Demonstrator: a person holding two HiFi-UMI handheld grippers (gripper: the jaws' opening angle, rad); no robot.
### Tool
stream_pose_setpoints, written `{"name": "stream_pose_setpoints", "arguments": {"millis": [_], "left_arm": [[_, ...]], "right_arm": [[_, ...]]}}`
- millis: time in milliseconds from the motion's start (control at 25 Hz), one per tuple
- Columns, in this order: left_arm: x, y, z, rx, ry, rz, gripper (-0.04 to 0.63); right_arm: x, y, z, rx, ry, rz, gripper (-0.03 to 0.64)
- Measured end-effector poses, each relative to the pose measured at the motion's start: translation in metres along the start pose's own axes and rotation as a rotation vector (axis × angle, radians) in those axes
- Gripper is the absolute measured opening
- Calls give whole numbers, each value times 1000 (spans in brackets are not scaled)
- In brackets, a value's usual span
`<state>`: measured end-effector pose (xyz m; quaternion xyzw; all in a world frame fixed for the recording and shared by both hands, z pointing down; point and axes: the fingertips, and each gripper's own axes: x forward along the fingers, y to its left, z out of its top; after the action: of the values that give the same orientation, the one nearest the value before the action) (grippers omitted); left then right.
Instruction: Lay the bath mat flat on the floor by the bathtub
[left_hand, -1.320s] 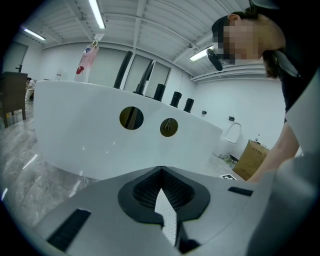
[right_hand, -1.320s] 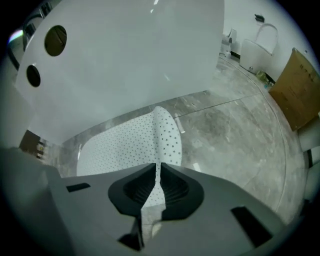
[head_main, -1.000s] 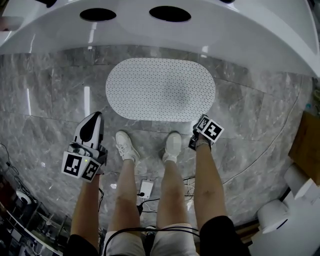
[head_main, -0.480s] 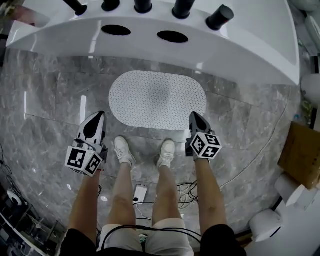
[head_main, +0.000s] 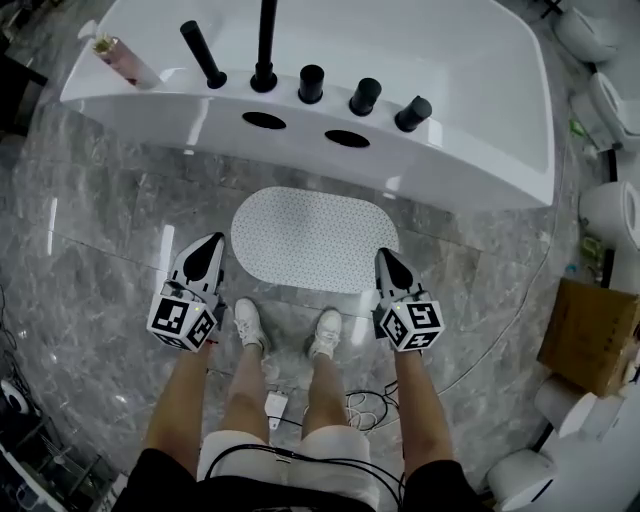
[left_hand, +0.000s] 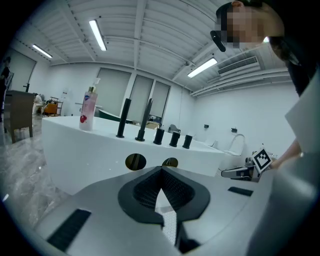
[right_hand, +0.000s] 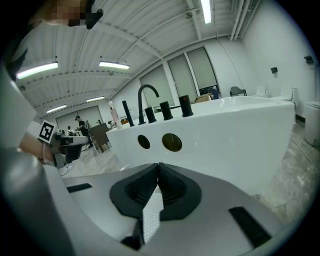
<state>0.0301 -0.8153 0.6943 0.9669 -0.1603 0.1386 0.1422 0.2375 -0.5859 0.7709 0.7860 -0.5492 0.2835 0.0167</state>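
The mat is being shown spread flat on the marble floor, with its long side running along the tub, just beside the tub's wall. It is being touched by neither gripper. The left gripper is being held just off the mat's left end. The right gripper is being held at the mat's near right corner. Both are being pointed toward the tub.

In the left gripper view the jaws are being kept together at their tips, with nothing clamped. Only a strip of the dotted mat is being seen through the slit behind the tips. In the right gripper view the tips are likewise being pressed together and empty, with the mat visible below.

The person's white shoes are being planted on the floor just short of the mat's near edge, between the grippers. Black taps are being carried on the tub's rim, and a bottle is being carried at its left corner.
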Motion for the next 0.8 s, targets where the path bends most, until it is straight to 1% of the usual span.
{"name": "stream_pose_setpoints", "arguments": {"millis": [120,280,400,600,720,800], "left_arm": [[-10,-3,30,14,-25,4,14],[-35,-15,61,1,-34,0,14],[-48,-21,87,10,-53,-14,14],[-79,-38,131,19,-67,-28,14],[-92,-46,164,20,-89,-56,14],[-96,-52,187,32,-110,-74,14]], "right_arm": [[-12,19,33,-4,-34,29,26],[-43,52,67,-34,-30,68,26],[-55,72,96,-59,-49,95,26],[-92,99,139,-62,-73,100,26],[-106,114,165,-42,-101,114,26],[-112,125,185,-54,-117,132,26]]}}
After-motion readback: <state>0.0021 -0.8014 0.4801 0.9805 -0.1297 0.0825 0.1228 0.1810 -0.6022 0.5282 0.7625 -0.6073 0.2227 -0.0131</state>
